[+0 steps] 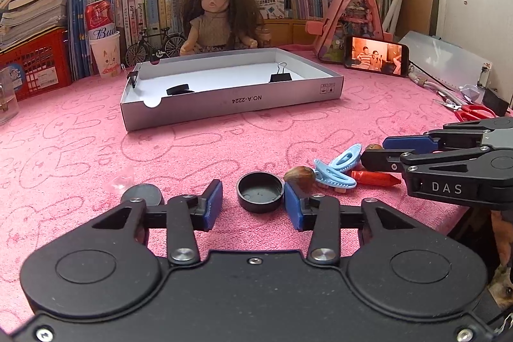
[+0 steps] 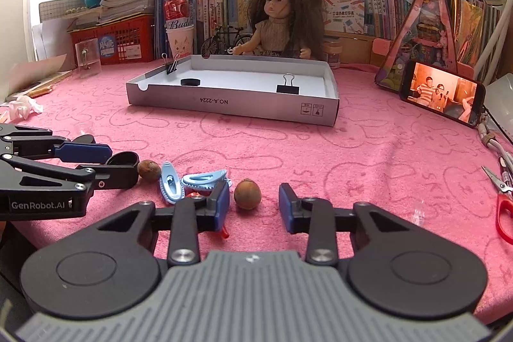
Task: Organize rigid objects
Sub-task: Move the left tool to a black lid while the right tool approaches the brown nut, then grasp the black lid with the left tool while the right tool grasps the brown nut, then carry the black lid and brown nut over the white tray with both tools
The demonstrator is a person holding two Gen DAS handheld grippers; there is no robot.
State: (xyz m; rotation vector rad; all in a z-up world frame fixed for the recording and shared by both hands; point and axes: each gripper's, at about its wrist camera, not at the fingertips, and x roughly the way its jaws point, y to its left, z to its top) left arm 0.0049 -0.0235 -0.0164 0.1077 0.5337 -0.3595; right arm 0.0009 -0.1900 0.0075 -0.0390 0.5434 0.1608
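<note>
A: Which objects are lying nearest the fingers?

B: A black cap (image 1: 260, 191), open side up, is sitting on the pink counter (image 1: 80, 149) between the blue pads of the left gripper (image 1: 253, 202). The right pad is touching its rim; the left pad is standing clear, so the fingers are part-way apart and not clamping it. A brown nut (image 2: 247, 193) is lying between the fingers of the right gripper (image 2: 255, 201), with a gap showing on both sides; these fingers are likewise narrowed but not pressing.

A: What is lying beside them?

B: A second nut (image 1: 299, 177) is resting just right of the cap, touching two light-blue hair clips (image 1: 336, 169). A red crayon (image 1: 375, 178) is lying under the clips. A flat dark disc (image 1: 141, 194) is sitting left of the left gripper.

A: And farther back?

B: A shallow white box lid (image 1: 231, 104) is holding two binder clips (image 1: 280, 76) and another black cap (image 1: 178, 90). Behind it a doll (image 1: 218, 18) is sitting against rows of books, with a phone (image 1: 376, 55) propped to the right and red scissors (image 2: 503, 207) lying near the counter's edge.
</note>
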